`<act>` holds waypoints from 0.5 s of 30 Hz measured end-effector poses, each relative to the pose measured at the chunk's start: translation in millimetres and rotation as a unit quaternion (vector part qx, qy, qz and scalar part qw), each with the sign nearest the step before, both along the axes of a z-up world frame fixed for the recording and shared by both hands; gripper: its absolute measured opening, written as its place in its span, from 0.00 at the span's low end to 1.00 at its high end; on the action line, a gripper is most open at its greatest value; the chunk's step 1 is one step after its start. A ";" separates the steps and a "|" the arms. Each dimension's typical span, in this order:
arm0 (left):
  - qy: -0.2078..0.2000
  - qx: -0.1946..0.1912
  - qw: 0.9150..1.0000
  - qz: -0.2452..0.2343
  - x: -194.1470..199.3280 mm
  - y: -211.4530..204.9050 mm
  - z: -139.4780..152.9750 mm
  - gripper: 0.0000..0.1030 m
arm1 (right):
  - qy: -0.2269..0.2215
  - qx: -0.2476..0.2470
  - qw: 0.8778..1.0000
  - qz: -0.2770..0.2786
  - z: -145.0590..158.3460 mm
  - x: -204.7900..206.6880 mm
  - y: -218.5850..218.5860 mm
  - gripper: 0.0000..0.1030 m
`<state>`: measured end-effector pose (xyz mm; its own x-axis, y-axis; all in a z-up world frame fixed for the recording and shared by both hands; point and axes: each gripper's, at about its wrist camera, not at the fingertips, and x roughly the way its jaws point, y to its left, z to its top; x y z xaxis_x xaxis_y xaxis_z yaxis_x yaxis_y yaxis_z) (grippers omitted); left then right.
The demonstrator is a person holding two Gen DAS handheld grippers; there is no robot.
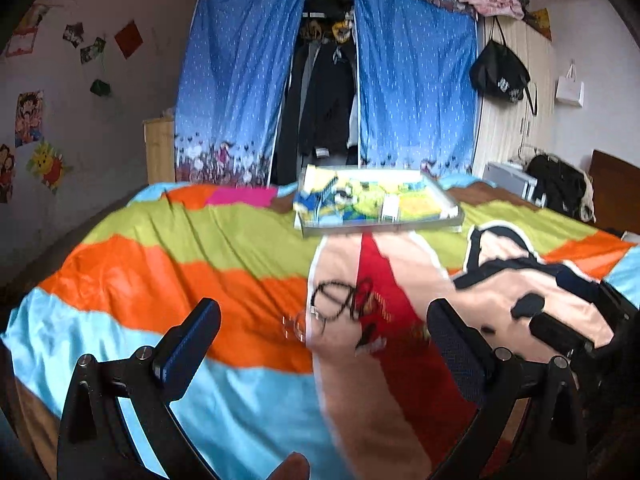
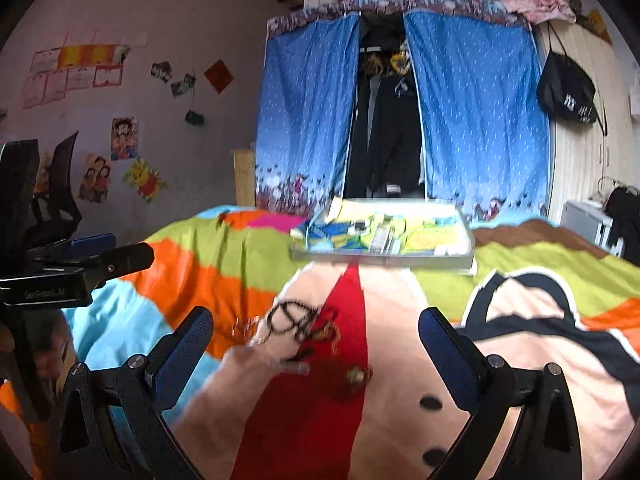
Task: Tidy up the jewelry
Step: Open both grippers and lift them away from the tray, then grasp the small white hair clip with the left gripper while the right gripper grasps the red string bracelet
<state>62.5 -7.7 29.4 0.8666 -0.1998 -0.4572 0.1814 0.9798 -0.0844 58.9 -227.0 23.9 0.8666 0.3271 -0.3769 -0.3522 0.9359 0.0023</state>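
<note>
A black bead necklace [image 1: 334, 300] lies in loops on the colourful bedspread, with a clear bracelet [image 1: 294, 324] just left of it. A shallow tray [image 1: 448, 222] lined with cartoon cloth sits farther back on the bed. My left gripper [image 1: 324, 344] is open and empty, hovering just short of the necklace. In the right wrist view the necklace [image 2: 294, 320] and a small gold-and-red piece [image 2: 356, 376] lie ahead of my open, empty right gripper [image 2: 316, 356]. The tray [image 2: 464, 258] is beyond them. The left gripper's body [image 2: 60, 276] shows at the left edge.
The bedspread [image 1: 160, 264] covers the whole bed. A blue-curtained wardrobe [image 1: 248, 92] with dark clothes stands behind the bed. A black bag [image 1: 500, 72] hangs on the right wall, and a white cabinet [image 1: 508, 180] stands at the right.
</note>
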 end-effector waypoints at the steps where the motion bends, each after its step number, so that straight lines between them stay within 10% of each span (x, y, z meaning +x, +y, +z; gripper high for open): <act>1: 0.006 0.003 1.000 0.001 -1.2 0.2 -5.8 0.98 | 0.009 -0.001 1.000 -0.001 -4.1 0.1 -1.4 1.00; 15: 0.079 0.026 0.997 -0.001 5.4 -5.3 -64.2 0.98 | 0.131 0.025 0.990 -0.042 -61.0 15.6 -30.8 1.00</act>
